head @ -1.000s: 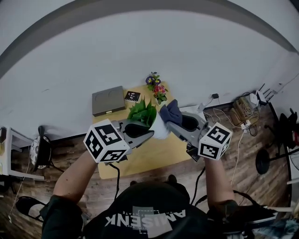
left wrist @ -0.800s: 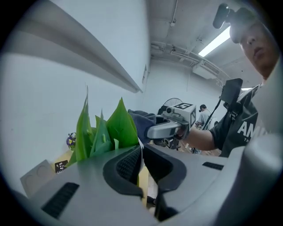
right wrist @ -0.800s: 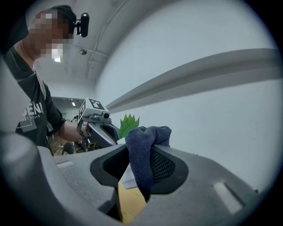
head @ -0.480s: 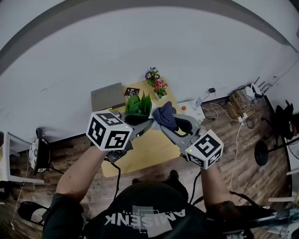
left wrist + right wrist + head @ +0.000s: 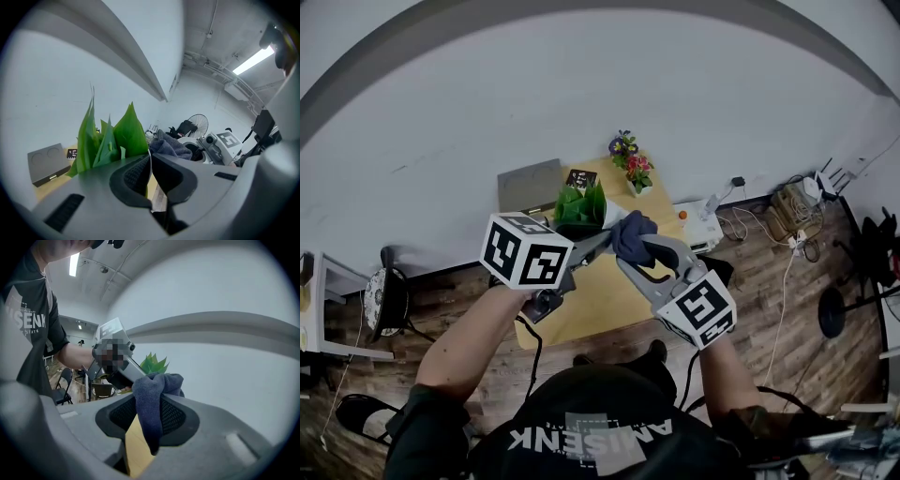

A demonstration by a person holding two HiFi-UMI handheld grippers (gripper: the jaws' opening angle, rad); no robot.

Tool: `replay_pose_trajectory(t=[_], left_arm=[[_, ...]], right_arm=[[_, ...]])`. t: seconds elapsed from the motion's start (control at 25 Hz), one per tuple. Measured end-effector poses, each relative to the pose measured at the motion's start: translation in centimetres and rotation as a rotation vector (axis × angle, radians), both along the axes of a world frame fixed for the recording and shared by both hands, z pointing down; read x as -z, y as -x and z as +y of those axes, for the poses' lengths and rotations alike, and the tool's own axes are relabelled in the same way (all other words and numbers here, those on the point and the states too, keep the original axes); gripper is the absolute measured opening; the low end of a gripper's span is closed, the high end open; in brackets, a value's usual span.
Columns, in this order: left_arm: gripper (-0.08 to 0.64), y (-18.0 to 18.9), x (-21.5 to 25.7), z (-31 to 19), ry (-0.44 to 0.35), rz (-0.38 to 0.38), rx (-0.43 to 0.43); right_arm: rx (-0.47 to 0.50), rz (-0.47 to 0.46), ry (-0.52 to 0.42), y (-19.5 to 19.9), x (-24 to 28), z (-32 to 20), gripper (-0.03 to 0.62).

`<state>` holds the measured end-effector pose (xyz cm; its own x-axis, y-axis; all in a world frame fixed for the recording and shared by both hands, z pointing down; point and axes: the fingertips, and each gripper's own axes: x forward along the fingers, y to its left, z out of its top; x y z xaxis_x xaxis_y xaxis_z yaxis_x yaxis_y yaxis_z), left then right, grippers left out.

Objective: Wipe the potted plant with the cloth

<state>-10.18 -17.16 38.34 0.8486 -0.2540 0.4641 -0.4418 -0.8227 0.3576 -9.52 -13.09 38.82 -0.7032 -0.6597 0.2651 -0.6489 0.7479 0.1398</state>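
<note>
The potted plant (image 5: 579, 204) has broad green leaves in a white pot (image 5: 616, 217) and hangs above the yellow table (image 5: 591, 305). My left gripper (image 5: 601, 240) is shut on the pot's thin white rim, which shows between its pads in the left gripper view (image 5: 150, 169) below the leaves (image 5: 123, 133). My right gripper (image 5: 627, 255) is shut on a dark blue cloth (image 5: 634, 236). The cloth (image 5: 151, 401) bulges out of the jaws right beside the pot and leaves (image 5: 154, 364). From the left gripper view the cloth (image 5: 171, 146) lies just past my jaws.
On the table's far end lie a grey box (image 5: 530, 185), a small black card (image 5: 580, 177) and a little pot of flowers (image 5: 632, 168). A white device (image 5: 701, 226) and cables (image 5: 787, 211) lie on the wooden floor at right. A chair (image 5: 382, 302) stands at left.
Both grippers have rolled and drawn closer together. The cloth has come down and left to the pot's side, and the plant has tipped with the left gripper.
</note>
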Motion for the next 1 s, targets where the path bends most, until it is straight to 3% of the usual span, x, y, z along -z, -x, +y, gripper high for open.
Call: replay_pose_trajectory(t=[0.32,0.68,1.0], left_arm=[[0.011,1.8,-0.2,-0.6,0.027,0.007,0.065],[0.011,2.3,0.5,-0.1,0.015,0.033,0.072],[0.011,3.3,1.0,0.1,-0.006,0.032,0.098]], right_arm=[[0.039,0.035,0.023,3.4,-1.7,0.8,0.133],[0.114,0.119,0.072,6.2,-5.0,1.7,0.133],[0.137,0.161,0.077,6.7,-6.4,1.9,0.133]])
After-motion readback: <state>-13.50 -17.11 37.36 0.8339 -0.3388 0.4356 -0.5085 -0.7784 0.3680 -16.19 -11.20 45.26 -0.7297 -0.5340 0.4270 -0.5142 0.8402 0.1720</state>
